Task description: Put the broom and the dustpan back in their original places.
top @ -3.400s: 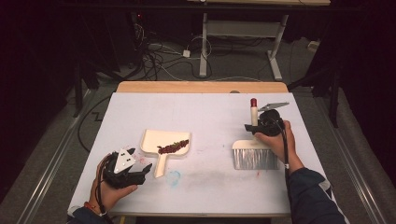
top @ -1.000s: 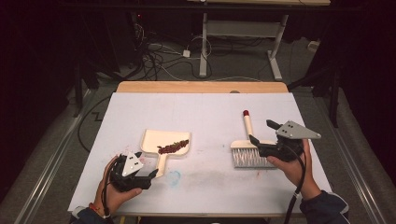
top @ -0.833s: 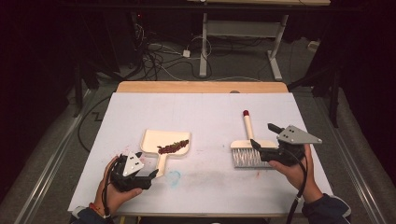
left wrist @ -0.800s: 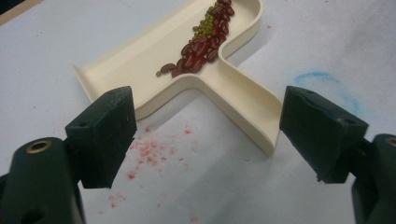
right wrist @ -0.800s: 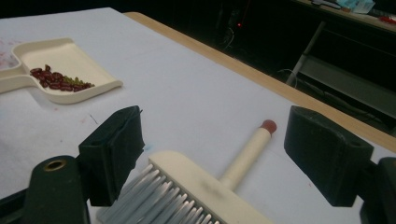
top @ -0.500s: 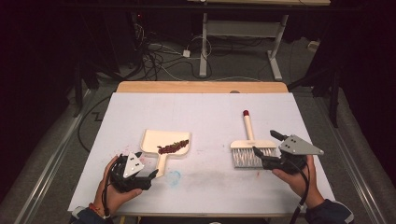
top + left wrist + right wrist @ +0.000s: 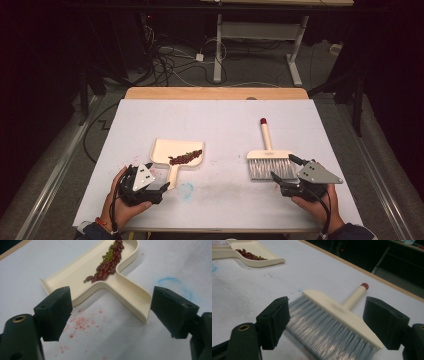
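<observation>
Cream dustpan [image 7: 176, 155] with beans [image 7: 107, 263] sits at my left gripper's [image 7: 110, 315] twelve o'clock, brush [image 7: 332, 322] ahead of the right gripper [image 7: 325, 320]. Both spread wide, empty (handle unclamped). I'd centre the jaws squarely before closing.

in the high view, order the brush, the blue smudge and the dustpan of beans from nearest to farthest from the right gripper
From the right gripper:
1. Brush, lying right in front of it, bristles toward its open fingers.
2. Blue smudge, on the table toward the middle, off to the left.
3. Dustpan holding beans, farther left, beside the left gripper.
</observation>
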`<state>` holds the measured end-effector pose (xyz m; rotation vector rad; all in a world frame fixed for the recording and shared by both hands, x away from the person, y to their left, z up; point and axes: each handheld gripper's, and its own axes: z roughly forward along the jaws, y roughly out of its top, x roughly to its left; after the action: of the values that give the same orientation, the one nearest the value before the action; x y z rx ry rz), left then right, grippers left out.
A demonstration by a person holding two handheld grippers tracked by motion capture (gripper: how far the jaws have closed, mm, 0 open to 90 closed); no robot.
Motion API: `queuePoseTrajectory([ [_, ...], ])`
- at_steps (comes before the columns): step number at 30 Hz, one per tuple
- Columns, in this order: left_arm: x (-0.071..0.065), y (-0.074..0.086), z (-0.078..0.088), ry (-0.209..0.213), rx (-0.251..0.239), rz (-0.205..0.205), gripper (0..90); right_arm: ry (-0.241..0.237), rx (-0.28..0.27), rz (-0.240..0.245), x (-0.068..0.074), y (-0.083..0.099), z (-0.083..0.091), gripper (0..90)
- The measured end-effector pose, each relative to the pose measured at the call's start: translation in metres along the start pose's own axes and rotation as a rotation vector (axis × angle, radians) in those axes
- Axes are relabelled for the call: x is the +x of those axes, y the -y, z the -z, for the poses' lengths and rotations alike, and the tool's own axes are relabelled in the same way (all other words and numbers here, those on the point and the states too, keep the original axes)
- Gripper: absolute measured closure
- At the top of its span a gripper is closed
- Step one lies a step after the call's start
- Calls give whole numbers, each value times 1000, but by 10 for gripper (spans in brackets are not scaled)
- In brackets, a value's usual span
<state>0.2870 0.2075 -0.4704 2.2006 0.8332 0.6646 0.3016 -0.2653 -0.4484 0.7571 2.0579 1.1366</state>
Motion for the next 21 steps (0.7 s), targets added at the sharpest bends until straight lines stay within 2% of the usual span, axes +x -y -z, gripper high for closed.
queuePoseTrajectory([
  [2,0,0,0,2,-2,-5,174,-25,12,-19,3,7,1,217],
  [5,-1,0,1,2,-7,-5,174,-22,46,6,7,12,1,217],
  [11,-2,1,3,-3,-4,-13,174,-37,45,5,7,11,0,215],
  [21,-4,1,4,-2,-6,-23,174,-41,47,36,12,8,0,215],
])
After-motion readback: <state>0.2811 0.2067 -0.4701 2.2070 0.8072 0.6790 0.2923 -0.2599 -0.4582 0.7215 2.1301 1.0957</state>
